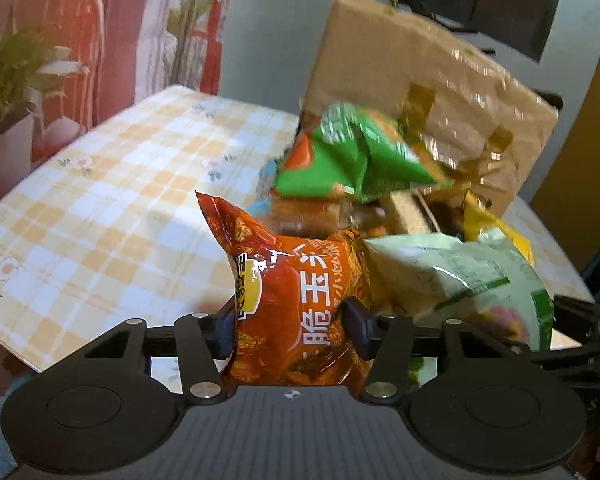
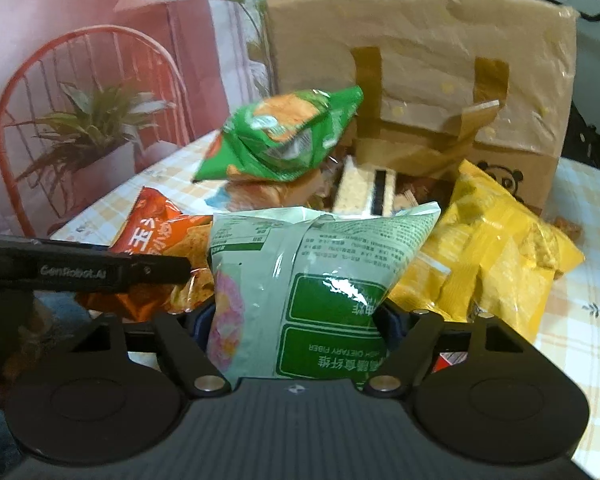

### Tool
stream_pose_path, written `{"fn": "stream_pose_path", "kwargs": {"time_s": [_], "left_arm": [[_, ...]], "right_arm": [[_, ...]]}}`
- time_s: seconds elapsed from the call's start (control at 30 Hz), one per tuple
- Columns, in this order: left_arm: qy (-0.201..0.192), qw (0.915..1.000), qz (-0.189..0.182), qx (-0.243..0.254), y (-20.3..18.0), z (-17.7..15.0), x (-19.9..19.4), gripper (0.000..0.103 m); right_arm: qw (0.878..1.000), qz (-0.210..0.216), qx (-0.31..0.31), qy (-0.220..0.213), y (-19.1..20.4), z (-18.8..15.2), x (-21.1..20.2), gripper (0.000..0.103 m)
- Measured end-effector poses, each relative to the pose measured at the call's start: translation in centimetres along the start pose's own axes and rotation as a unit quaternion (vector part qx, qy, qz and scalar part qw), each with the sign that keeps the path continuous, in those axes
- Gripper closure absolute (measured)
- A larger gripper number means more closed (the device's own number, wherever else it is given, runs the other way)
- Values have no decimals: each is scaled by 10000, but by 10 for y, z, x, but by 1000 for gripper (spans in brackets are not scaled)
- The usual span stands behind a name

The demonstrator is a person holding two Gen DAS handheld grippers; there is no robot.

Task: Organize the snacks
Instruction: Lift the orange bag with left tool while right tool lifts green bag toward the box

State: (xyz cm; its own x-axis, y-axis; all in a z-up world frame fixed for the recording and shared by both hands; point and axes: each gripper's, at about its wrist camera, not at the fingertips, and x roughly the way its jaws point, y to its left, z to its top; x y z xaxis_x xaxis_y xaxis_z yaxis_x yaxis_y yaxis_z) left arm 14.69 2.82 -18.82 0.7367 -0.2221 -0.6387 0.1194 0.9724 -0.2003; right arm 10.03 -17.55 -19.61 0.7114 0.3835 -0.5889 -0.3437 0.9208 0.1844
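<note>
An orange snack bag [image 1: 296, 280] with white lettering stands between the pads of my left gripper [image 1: 290, 326], which is shut on it; the pads dent its sides. A pale green snack bag [image 2: 300, 264] fills my right gripper [image 2: 294, 318], whose pads press on both its edges. The two held bags sit side by side at the near end of a snack pile. A bright green bag [image 2: 284, 136] lies on top of the pile. A yellow bag [image 2: 500, 248] leans at the right. The orange bag [image 2: 160, 236] also shows in the right wrist view, behind the left gripper's black finger [image 2: 80, 270].
A tall brown paper bag [image 2: 420, 40] with taped handles stands behind the pile. The table wears a yellow checked cloth [image 1: 100, 208], bare on the left side. A potted plant [image 2: 88, 128] and a pink backdrop stand beyond the table's left edge.
</note>
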Motion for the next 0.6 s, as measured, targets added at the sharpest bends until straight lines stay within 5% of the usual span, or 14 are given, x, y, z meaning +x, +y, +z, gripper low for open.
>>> {"fn": "stream_pose_path", "kwargs": {"time_s": [0.23, 0.6], "left_arm": [[-427, 9990, 108, -79, -6, 5, -22, 47], [-793, 9946, 657, -82, -6, 10, -46, 46]], "right_arm": [[9985, -124, 65, -527, -3, 7, -24, 26], [9955, -564, 373, -664, -15, 8, -34, 26]]}}
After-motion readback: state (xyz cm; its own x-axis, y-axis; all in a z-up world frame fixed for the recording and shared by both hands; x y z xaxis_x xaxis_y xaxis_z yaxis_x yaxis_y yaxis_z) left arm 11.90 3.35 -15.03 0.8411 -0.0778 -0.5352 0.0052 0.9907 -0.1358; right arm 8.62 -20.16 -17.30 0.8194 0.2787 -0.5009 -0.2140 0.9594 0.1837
